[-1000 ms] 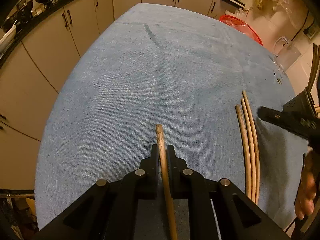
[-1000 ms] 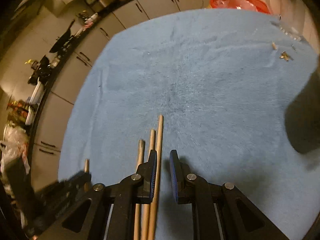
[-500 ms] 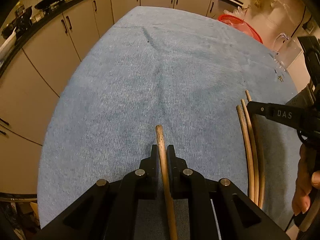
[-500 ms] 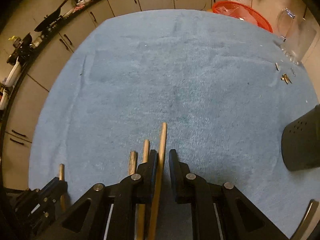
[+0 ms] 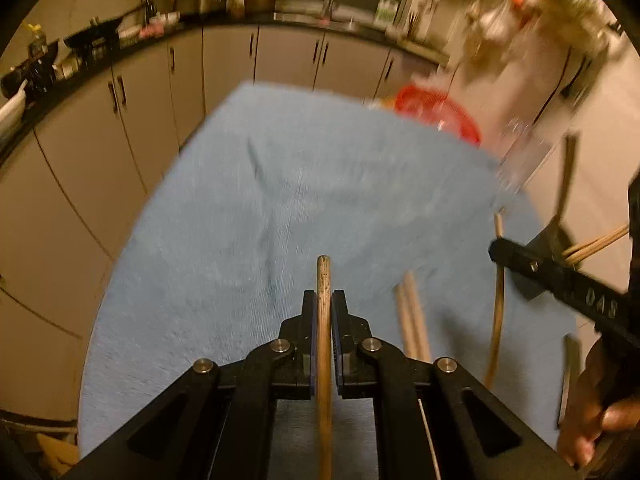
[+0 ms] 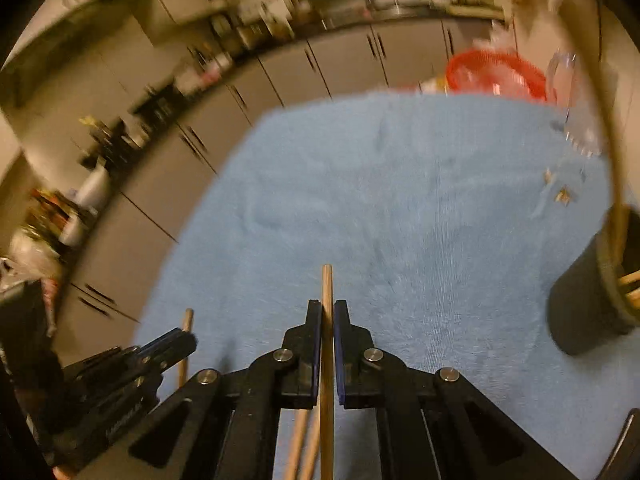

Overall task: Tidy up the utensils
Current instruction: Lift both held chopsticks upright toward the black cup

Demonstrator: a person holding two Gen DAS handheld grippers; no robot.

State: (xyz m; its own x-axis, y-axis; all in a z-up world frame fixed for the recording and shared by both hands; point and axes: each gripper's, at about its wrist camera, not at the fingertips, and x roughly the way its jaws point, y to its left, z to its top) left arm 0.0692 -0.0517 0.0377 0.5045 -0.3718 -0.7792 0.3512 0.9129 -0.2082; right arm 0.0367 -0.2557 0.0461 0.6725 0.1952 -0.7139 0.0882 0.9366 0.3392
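Left gripper (image 5: 324, 306) clamped on chopstick (image 5: 324, 280) — right gripper (image 6: 328, 316) clamps another chopstick (image 6: 327, 284).

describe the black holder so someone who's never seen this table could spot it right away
Start at the blue towel covering the table and follow it to its right edge in the right wrist view. There stands the black holder, a dark upright cylinder with wooden sticks poking out of its top. It is the only dark container there; the red basket sits further back.
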